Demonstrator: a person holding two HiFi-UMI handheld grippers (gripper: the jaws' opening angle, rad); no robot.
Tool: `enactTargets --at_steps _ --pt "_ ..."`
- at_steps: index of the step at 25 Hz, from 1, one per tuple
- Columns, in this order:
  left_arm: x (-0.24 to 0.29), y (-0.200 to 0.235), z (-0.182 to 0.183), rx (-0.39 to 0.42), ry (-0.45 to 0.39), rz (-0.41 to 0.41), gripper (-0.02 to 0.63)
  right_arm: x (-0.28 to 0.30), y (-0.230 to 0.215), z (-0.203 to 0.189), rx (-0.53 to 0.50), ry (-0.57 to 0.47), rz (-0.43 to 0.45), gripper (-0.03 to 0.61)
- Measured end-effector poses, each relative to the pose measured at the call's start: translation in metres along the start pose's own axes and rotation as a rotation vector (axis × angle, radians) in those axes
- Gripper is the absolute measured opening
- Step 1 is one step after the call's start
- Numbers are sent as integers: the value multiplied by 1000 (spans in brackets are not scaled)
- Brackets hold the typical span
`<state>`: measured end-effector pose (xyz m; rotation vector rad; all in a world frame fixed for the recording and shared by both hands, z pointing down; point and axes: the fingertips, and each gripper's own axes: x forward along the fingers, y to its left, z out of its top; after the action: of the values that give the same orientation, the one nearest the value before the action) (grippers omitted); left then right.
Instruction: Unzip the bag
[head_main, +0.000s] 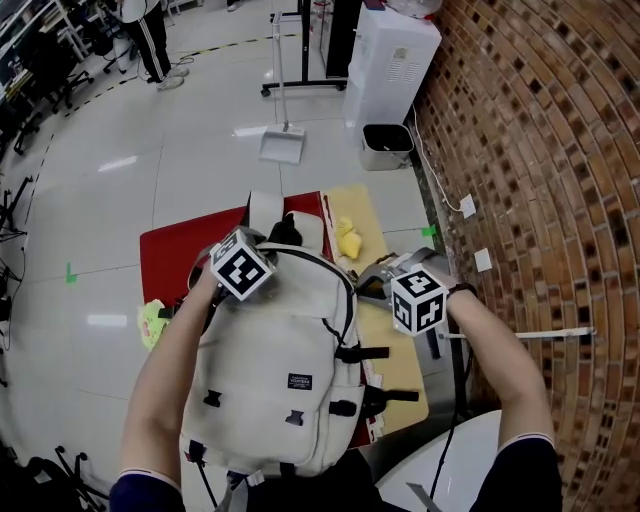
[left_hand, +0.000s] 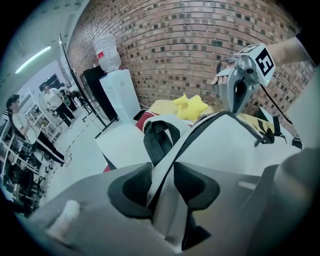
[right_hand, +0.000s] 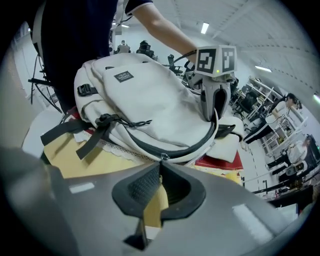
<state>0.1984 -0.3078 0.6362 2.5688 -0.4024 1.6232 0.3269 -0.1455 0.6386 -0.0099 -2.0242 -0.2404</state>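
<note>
Count, left to right: 1 green-yellow item (head_main: 152, 322) at the left edge of 1 red mat (head_main: 180, 250); 1 cream backpack (head_main: 280, 360); 1 yellow soft toy (head_main: 348, 240); 1 tan mat (head_main: 390, 350). 2 grippers, each with 1 marker cube.

Left gripper (left_hand: 163, 182): at the top of the backpack. Its jaws stand wide and are closed on a thick fold of the cream fabric, just beside the black carry handle (left_hand: 152, 145).

Right gripper (right_hand: 160, 165): at the backpack's right flank. Its jaws are narrow, with the tips pinched on the metal zipper pull (right_hand: 162, 157). The dark zip line (right_hand: 191, 149) runs in an arc from the pull toward the left gripper. It looks closed along the stretch in view.

Containers: the backpack lies front-up with its top away from the person; contents hidden. 2 black side straps (head_main: 368, 353) stick out over the tan mat. 1 bin (head_main: 386, 147) stands on the floor near the wall; its contents cannot be made out.

Surface: the red mat lies under the backpack's left and top, the tan mat under its right. Both are on a table whose pale edge (head_main: 460, 440) shows at lower right.

Room, head view: 1 person (head_main: 150, 40) at far left, at the back; glossy pale floor (head_main: 150, 170) with 2 green tape marks (head_main: 70, 272); 1 dustpan (head_main: 282, 145); 1 white water dispenser (head_main: 392, 65); brick wall (head_main: 540, 150) on the right.
</note>
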Motion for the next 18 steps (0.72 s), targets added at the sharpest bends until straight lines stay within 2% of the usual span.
enactTargets --at_steps 7,18 --pt "-1 1 -2 -20 -35 -1 144 -2 27 20 77 36 11 17" --pt "2 2 1 -30 -127 -20 143 12 68 33 217 209 36 17"
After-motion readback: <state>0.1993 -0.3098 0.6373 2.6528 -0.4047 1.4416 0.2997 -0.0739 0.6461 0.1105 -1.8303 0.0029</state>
